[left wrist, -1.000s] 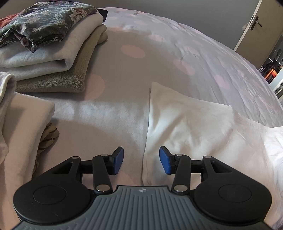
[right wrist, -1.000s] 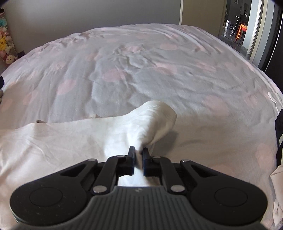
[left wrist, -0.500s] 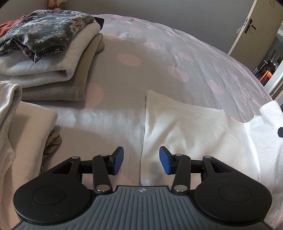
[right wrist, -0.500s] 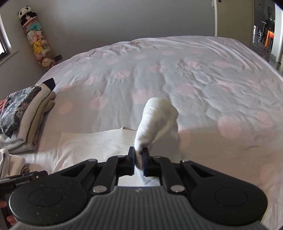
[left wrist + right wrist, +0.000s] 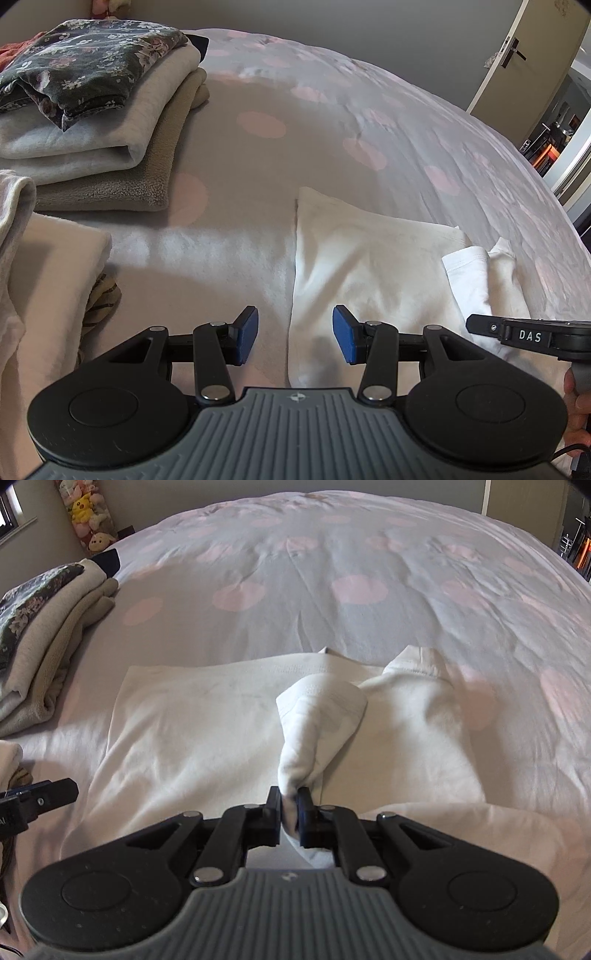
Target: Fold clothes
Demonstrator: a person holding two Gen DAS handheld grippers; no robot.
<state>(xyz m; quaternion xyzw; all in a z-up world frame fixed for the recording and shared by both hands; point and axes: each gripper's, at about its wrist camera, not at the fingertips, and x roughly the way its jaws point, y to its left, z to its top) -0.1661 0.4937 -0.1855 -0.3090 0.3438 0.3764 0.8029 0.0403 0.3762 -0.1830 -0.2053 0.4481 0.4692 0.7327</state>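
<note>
A white garment point(image 5: 369, 258) point(image 5: 192, 731) lies flat on the spotted bed cover point(image 5: 354, 587). My right gripper point(image 5: 290, 812) pinches a bunched corner of it point(image 5: 317, 720), lifted and folded back over the flat part. Its jaws are opening slightly, with the cloth still pressed between the pads. The side of that gripper point(image 5: 517, 334) shows at the right edge of the left wrist view. My left gripper point(image 5: 295, 334) hovers open above the garment's left edge, nothing between its blue pads point(image 5: 345, 338). Part of it point(image 5: 37, 797) shows at the left edge of the right wrist view.
A stack of folded clothes point(image 5: 92, 110) point(image 5: 37, 627), a dark floral piece on top, sits at the far left of the bed. A cream folded cloth point(image 5: 44, 266) lies nearer left. A door point(image 5: 517, 55) stands far right; plush toys point(image 5: 88, 509) in the corner.
The right gripper has carried the white corner leftward over the flat part of the garment and now shows in the left wrist view. The left gripper has stayed put, still open.
</note>
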